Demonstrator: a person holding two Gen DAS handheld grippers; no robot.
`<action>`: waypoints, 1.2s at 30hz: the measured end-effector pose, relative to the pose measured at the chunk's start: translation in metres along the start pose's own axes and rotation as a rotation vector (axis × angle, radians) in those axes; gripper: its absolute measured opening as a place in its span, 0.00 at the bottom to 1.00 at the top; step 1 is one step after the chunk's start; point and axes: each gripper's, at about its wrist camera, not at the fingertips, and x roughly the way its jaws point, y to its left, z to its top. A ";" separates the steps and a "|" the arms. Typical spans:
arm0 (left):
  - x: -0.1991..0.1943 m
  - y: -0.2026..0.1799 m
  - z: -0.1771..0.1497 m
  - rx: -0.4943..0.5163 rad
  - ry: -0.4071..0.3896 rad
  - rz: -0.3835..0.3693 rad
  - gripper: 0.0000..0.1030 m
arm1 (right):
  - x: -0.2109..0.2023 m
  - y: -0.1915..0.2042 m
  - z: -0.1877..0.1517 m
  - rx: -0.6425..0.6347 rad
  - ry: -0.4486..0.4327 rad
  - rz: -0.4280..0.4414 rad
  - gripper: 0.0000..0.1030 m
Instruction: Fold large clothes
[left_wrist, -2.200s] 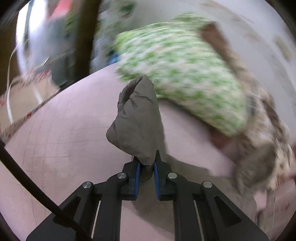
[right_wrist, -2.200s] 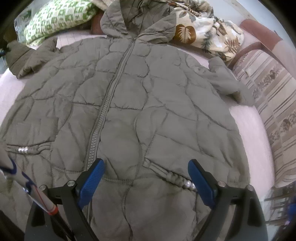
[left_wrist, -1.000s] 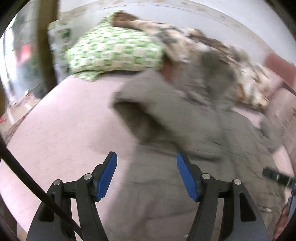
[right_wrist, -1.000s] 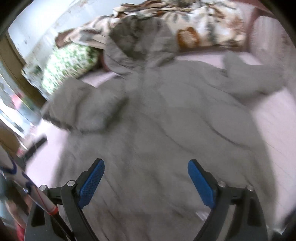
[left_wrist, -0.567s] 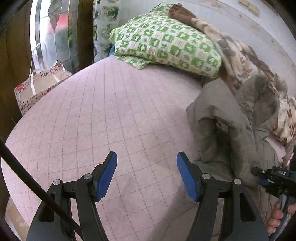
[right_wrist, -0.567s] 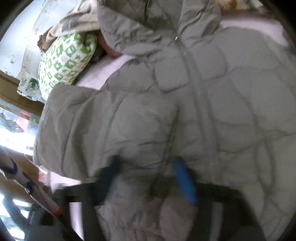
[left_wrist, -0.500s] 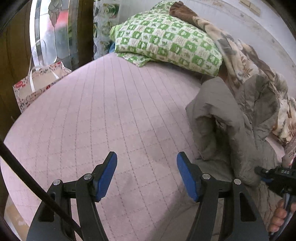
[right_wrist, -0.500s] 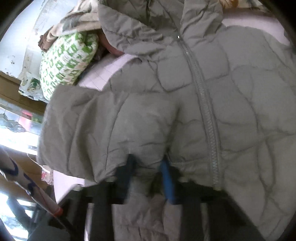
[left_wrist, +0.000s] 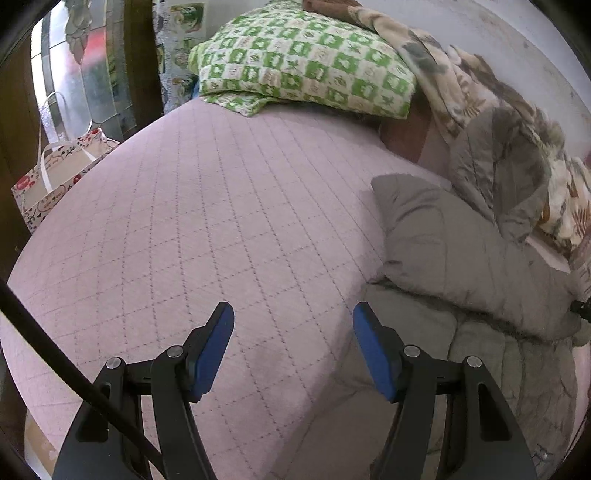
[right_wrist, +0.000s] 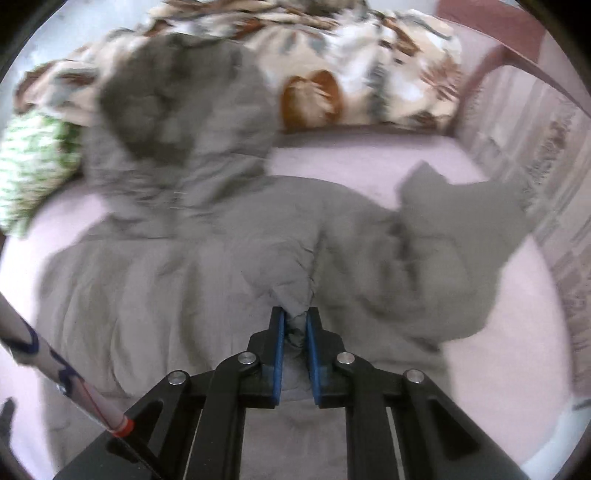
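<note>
A grey quilted hooded jacket (right_wrist: 207, 258) lies spread on a pink quilted bed (right_wrist: 369, 166). My right gripper (right_wrist: 295, 321) is shut on a bunched fold of the jacket and lifts it into a ridge. The jacket's far sleeve (right_wrist: 461, 206) lies out to the right. In the left wrist view the jacket (left_wrist: 461, 258) lies at the right, one sleeve folded over its body. My left gripper (left_wrist: 293, 343) is open and empty above the bare pink bed (left_wrist: 184, 221), just left of the jacket's edge.
A green-and-white checked pillow (left_wrist: 306, 59) and a leaf-print blanket (right_wrist: 369, 66) lie at the head of the bed. A striped cushion or sofa side (right_wrist: 535, 147) is at the right. A gift bag (left_wrist: 51, 177) stands on the floor left of the bed.
My left gripper let go of the sleeve, now folded onto the jacket, and opened. My right gripper closed on a fold of the jacket and pulled it up.
</note>
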 end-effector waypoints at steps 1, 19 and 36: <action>0.002 -0.003 -0.001 0.009 0.008 -0.001 0.64 | 0.010 -0.007 0.001 0.015 0.015 -0.006 0.12; 0.000 -0.046 -0.017 0.083 0.056 -0.049 0.64 | 0.024 -0.082 -0.019 0.196 0.010 0.114 0.62; 0.031 -0.099 -0.061 0.242 0.028 0.063 0.73 | 0.081 -0.357 -0.039 0.888 -0.087 0.349 0.62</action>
